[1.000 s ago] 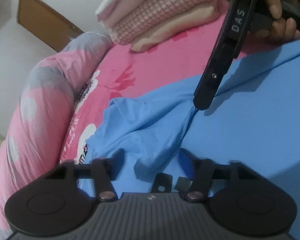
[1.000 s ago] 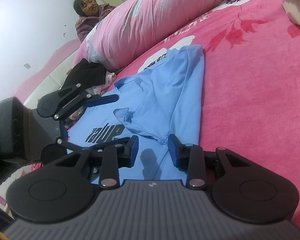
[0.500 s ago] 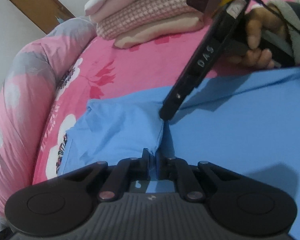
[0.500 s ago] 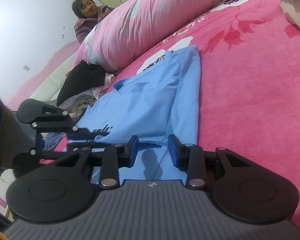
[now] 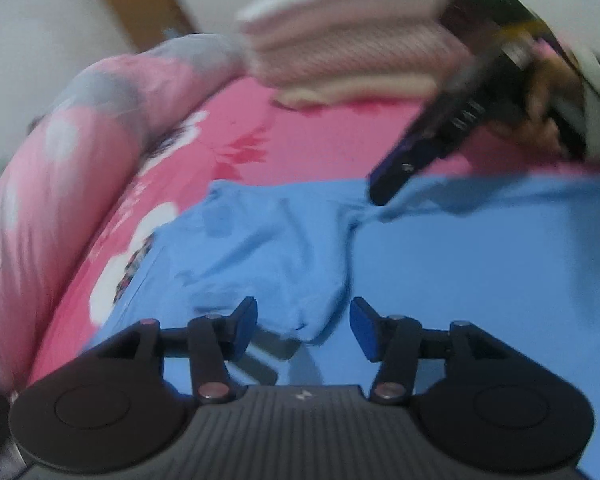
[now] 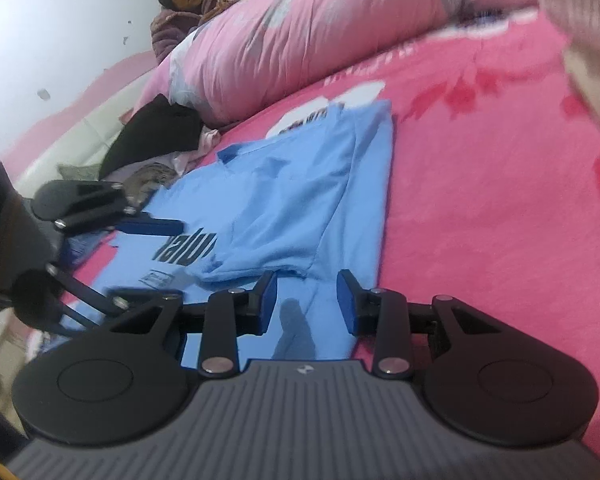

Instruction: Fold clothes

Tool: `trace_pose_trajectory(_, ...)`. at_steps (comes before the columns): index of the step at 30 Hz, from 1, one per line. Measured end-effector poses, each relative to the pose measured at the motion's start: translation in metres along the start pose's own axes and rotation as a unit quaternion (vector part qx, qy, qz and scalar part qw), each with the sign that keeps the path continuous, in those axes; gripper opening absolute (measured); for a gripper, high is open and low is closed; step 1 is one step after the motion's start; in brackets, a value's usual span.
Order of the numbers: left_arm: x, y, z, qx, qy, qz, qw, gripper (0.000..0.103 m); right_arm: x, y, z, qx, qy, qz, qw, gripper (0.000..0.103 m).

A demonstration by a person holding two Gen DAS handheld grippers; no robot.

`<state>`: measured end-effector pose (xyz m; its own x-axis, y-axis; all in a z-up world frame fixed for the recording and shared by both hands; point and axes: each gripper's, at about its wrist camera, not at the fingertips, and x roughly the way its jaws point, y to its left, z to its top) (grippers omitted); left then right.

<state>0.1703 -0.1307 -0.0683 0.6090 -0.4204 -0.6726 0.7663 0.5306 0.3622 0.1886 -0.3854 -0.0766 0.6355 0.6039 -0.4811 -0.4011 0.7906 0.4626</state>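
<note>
A: Where is the shirt?

B: The blue shirt (image 6: pixel 300 200) lies flat on the pink bed (image 6: pixel 500 220), dark lettering facing up near its middle; one sleeve (image 5: pixel 268 248) is folded in over the body, its cuff bunched into a small point just ahead of the left tool (image 5: pixel 303 322).

A: Does that tool grip the sleeve?

B: No; its jaws are opening, the blue pads stand apart on either side of the cuff, and neither presses on the cloth.

A: And the right tool?

B: The right tool (image 6: pixel 306 306) hovers low over the shirt's near edge; its jaws stand partly spread with only the flat blue cloth below them; from the left view its tip comes down at the shirt's far edge beside the sleeve fold, though blur hides whether it touches; a hand (image 5: pixel 540 92) holds its handle.

A: What lies around the shirt?

B: A stack of folded pink and white clothes (image 5: pixel 352 52) sits on the bed beyond the shirt; a rolled pink quilt (image 6: pixel 320 40) runs along the bed's far side; a heap of dark clothes (image 6: pixel 156 140) lies past the shirt's collar; a person (image 6: pixel 184 12) sits behind the quilt.
</note>
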Motion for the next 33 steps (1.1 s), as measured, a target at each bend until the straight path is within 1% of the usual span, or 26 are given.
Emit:
trace_pose_trajectory(2, -0.004, 0.015, -0.008, -0.056, -0.018, 0.009, 0.9982, 0.053, -0.006, 0.007, 0.002, -0.022, -0.023, -0.012, 0.999, 0.033)
trace_pose_trajectory(3, -0.003, 0.024, -0.012, -0.091, -0.028, 0.015, 0.9954, 0.053, -0.008, 0.011, 0.003, -0.031, -0.036, -0.017, 0.999, 0.033)
trace_pose_trajectory(4, -0.003, 0.03, -0.014, -0.119, -0.043, 0.016, 0.9918, 0.052, -0.009, 0.013, 0.004, -0.035, -0.046, -0.025, 0.998, 0.033)
trace_pose_trajectory(6, -0.002, 0.042, -0.017, -0.175, -0.074, 0.016, 0.9817, 0.052, -0.008, 0.017, 0.007, -0.033, -0.059, -0.047, 0.997, 0.033)
trace_pose_trajectory(8, -0.002, 0.047, -0.018, -0.219, -0.118, -0.016, 0.9683, 0.051, -0.007, 0.023, 0.013, -0.034, -0.066, -0.078, 0.994, 0.026)
trace_pose_trajectory(10, 0.004, 0.044, -0.019, -0.241, -0.149, -0.072, 0.9563, 0.051, -0.004, 0.031, 0.022, -0.042, -0.065, -0.094, 0.993, 0.018)
trace_pose_trajectory(12, 0.017, 0.03, -0.022, -0.232, -0.139, -0.088, 0.9588, 0.05, 0.003, 0.04, 0.033, -0.057, -0.055, -0.102, 0.992, 0.018)
trace_pose_trajectory(14, 0.029, 0.016, -0.025, -0.222, -0.126, -0.102, 0.9614, 0.05, 0.017, 0.051, 0.047, -0.08, -0.035, -0.101, 0.991, 0.018)
trace_pose_trajectory(15, 0.034, 0.011, -0.024, -0.217, -0.113, -0.098, 0.9646, 0.05, 0.026, 0.054, 0.055, -0.089, -0.02, -0.094, 0.991, 0.018)
trace_pose_trajectory(17, 0.041, 0.001, -0.024, -0.208, -0.089, -0.091, 0.9698, 0.051, 0.052, 0.061, 0.07, -0.098, 0.024, -0.065, 0.993, 0.018)
trace_pose_trajectory(19, 0.041, -0.003, -0.023, -0.203, -0.092, -0.093, 0.9704, 0.057, 0.081, 0.071, 0.083, -0.123, 0.061, -0.053, 0.989, 0.02)
trace_pose_trajectory(20, 0.04, -0.002, -0.025, -0.206, -0.097, -0.099, 0.9688, 0.062, 0.095, 0.078, 0.089, -0.143, 0.078, -0.054, 0.985, 0.022)
trace_pose_trajectory(21, 0.041, -0.001, -0.028, -0.21, -0.098, -0.104, 0.9672, 0.067, 0.109, 0.086, 0.094, -0.166, 0.092, -0.059, 0.98, 0.024)
trace_pose_trajectory(23, 0.041, 0.001, -0.03, -0.217, -0.101, -0.115, 0.9641, 0.072, 0.136, 0.102, 0.099, -0.224, 0.12, -0.069, 0.965, 0.031)
trace_pose_trajectory(26, 0.041, 0.001, -0.031, -0.219, -0.102, -0.122, 0.9627, 0.077, 0.169, 0.121, 0.098, -0.307, 0.161, -0.084, 0.934, 0.032)
trace_pose_trajectory(28, 0.041, -0.003, -0.03, -0.212, -0.101, -0.122, 0.9645, 0.08, 0.187, 0.126, 0.096, -0.338, 0.191, -0.088, 0.917, 0.032)
trace_pose_trajectory(30, 0.04, -0.006, -0.029, -0.203, -0.102, -0.122, 0.9661, 0.086, 0.203, 0.125, 0.092, -0.347, 0.219, -0.103, 0.906, 0.032)
trace_pose_trajectory(31, 0.039, -0.008, -0.029, -0.199, -0.103, -0.122, 0.9668, 0.087, 0.208, 0.12, 0.09, -0.34, 0.224, -0.114, 0.906, 0.03)
trace_pose_trajectory(32, 0.038, -0.009, -0.028, -0.197, -0.104, -0.121, 0.9673, 0.087, 0.207, 0.116, 0.092, -0.321, 0.217, -0.118, 0.914, 0.028)
trace_pose_trajectory(33, 0.038, -0.01, -0.028, -0.195, -0.104, -0.121, 0.9678, 0.087, 0.203, 0.112, 0.095, -0.297, 0.207, -0.119, 0.925, 0.021)
